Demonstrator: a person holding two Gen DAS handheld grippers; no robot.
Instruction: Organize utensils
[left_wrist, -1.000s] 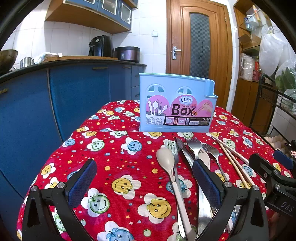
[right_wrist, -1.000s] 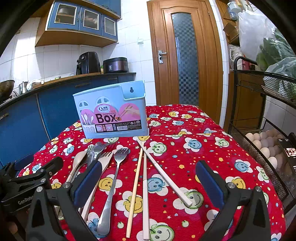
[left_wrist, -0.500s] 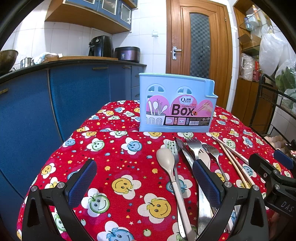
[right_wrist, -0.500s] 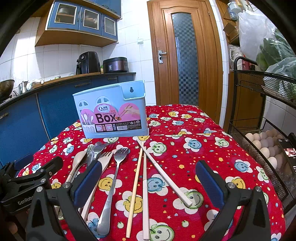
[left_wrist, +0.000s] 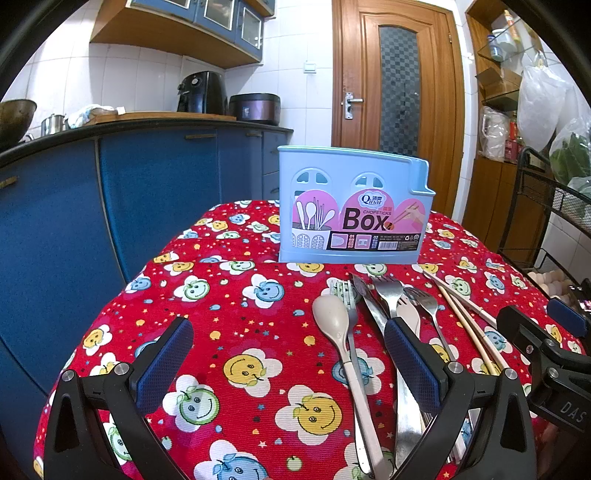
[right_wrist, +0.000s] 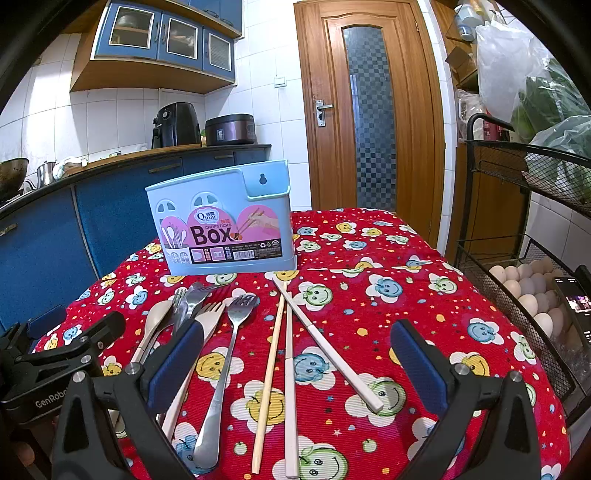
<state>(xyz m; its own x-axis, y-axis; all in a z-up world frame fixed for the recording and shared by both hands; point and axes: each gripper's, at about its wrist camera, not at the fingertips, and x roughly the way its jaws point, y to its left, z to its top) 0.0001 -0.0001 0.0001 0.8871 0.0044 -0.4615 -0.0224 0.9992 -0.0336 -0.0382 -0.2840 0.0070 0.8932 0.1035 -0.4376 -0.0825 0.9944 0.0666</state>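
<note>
Both your grippers hover low at the near edge of the counter with jaws spread wide and nothing between them: the left gripper (left_wrist: 286, 363) sits over bare red cloth, the right gripper (right_wrist: 297, 360) straddles the chopsticks (right_wrist: 286, 354). Nothing has gone into the blue utensil box (right_wrist: 221, 225) yet, by the look of it; it stands upright at the far side, and every utensil lies flat in front of it.

The beige spoon (left_wrist: 332, 325) is just right of your left gripper's centre, at the left of the pile, with forks (left_wrist: 393, 295) overlapping beside it. I would start with an outer piece, since the middle ones lie across each other and may drag neighbours. Come down across the handle, not the bowl, pinch it squarely, lift clear before swinging, then tip it upright over the box's open top. The thin chopsticks lie flat on soft cloth, so press the fingertips into the fabric to get under them.
</note>
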